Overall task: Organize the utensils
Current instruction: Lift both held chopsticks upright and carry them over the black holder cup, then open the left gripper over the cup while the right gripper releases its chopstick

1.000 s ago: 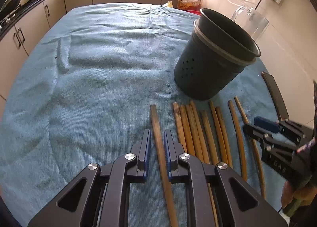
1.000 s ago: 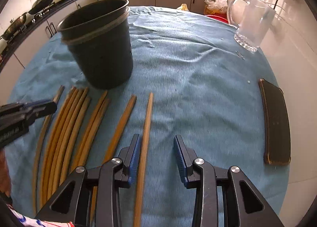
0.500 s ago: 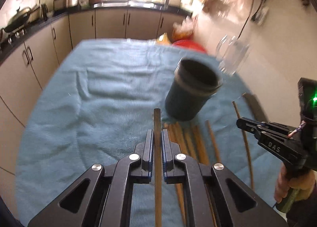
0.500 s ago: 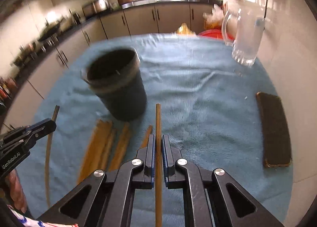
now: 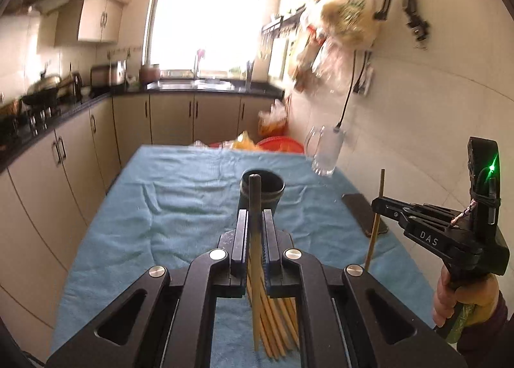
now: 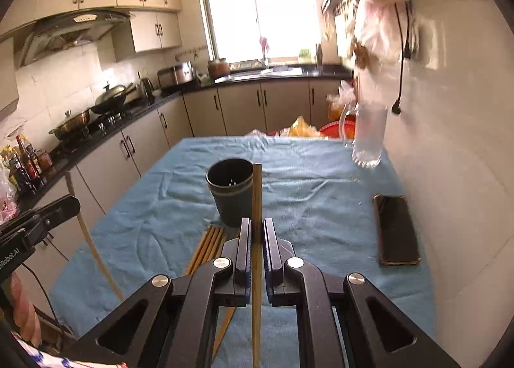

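Observation:
My left gripper (image 5: 255, 217) is shut on a wooden chopstick (image 5: 255, 194), held upright high above the table. My right gripper (image 6: 256, 223) is shut on another chopstick (image 6: 256, 194), also raised. A dark perforated utensil holder (image 5: 262, 189) stands upright mid-table; it also shows in the right wrist view (image 6: 230, 194). Several more chopsticks (image 5: 276, 326) lie side by side on the blue towel (image 5: 180, 207) near the holder's front, seen too in the right wrist view (image 6: 208, 244). Each gripper shows in the other's view, right gripper (image 5: 380, 204), left gripper (image 6: 72, 204), with its chopstick.
A black phone (image 6: 396, 233) lies at the table's right edge by the wall. A glass mug (image 6: 367, 136) stands at the far right. Red bowl and bags (image 5: 276, 146) sit at the far end. Kitchen cabinets line the left.
Both grippers closed on a chopstick each and lifted them off the towel, rising well above the table and tilting up toward the room.

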`<state>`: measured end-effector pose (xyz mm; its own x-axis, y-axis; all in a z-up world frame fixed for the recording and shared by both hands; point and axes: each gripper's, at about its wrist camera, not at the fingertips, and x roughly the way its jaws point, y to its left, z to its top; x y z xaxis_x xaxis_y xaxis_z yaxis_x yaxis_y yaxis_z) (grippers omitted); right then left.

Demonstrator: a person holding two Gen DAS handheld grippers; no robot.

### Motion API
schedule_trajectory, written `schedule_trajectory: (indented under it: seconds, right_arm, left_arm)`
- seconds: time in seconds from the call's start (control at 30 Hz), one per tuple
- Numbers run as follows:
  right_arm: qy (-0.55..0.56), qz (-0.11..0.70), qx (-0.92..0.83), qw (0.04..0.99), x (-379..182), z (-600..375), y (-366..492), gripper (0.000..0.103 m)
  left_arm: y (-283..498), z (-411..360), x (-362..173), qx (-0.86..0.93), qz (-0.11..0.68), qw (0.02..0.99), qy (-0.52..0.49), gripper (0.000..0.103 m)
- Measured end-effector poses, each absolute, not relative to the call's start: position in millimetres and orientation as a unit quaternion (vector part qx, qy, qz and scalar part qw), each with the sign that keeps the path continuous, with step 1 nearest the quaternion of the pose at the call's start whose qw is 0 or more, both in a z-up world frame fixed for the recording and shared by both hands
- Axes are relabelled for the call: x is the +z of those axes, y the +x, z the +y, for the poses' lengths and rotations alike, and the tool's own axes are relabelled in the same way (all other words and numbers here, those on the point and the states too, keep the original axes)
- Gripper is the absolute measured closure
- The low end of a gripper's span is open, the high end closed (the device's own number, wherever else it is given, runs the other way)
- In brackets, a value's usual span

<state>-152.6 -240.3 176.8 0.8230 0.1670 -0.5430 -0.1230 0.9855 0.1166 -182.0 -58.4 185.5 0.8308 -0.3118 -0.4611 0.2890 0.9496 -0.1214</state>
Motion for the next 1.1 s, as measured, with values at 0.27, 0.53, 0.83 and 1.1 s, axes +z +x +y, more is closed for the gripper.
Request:
schedule_trajectory:
  seconds: [0.27,0.53,0.83,1.1]
  right_arm:
    - [0.027,0.257,0.079,0.963,199,-237,-167,0.096]
    - [0.021,0.234,0.089,0.968,230,-233,-140,0.096]
    - [0.044,0.186,0.107,0.976,279,-223,-79,0.096]
    - [0.063,0.184,0.099,0.976,276,-214,-14,0.096]
  left_arm:
    - [-196,-67,215,-0.173,0.205,0.963,-0.019,0.096]
    - [-151,-70,241,-0.182,0.207,0.961,-0.034,0.096]
    - [-64,-71,278,-0.172,0.201,0.962,-0.069,0.096]
    - [8,-82,283,-0.169,0.216,0.958,-0.086,0.096]
